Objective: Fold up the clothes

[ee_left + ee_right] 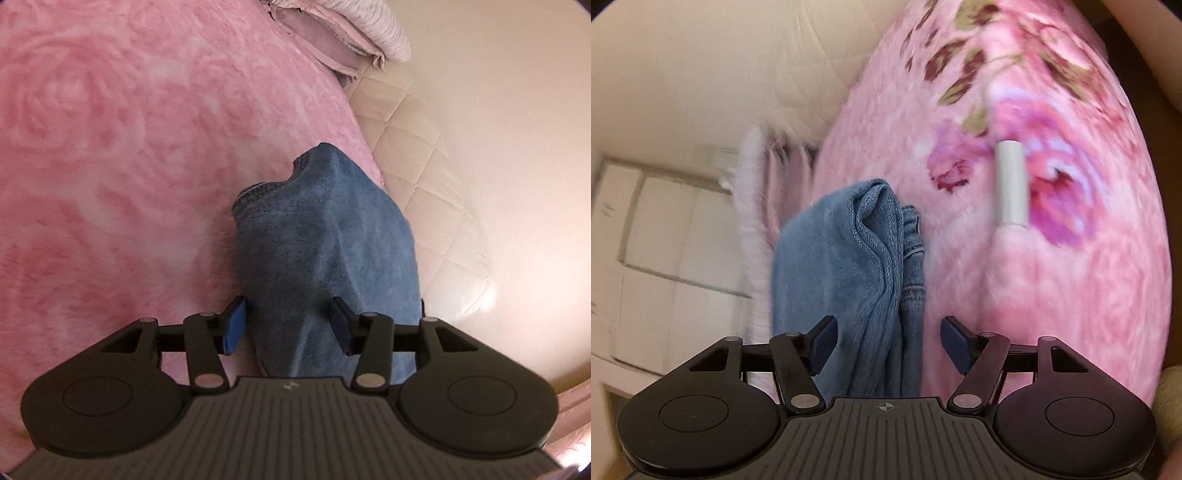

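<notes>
A bunched blue denim garment (325, 236) lies on the pink floral blanket (110, 166), close to the blanket's edge. My left gripper (288, 326) is open and straddles the near end of the denim; the blue left pad (234, 326) stands just clear of the cloth. The right wrist view shows the same denim (846, 266) folded into thick pleats with hems and seams showing. There my right gripper (890, 343) is open around its near end, with a gap of pink blanket (1052, 295) between the cloth and the right finger.
Pink and white pillows (343, 40) lie at the blanket's far end. A cream quilted padded surface (436, 177) borders the bed. A white cylinder-like object (1010, 184) rests on the blanket. White panelled doors (665, 240) stand beyond the bed edge.
</notes>
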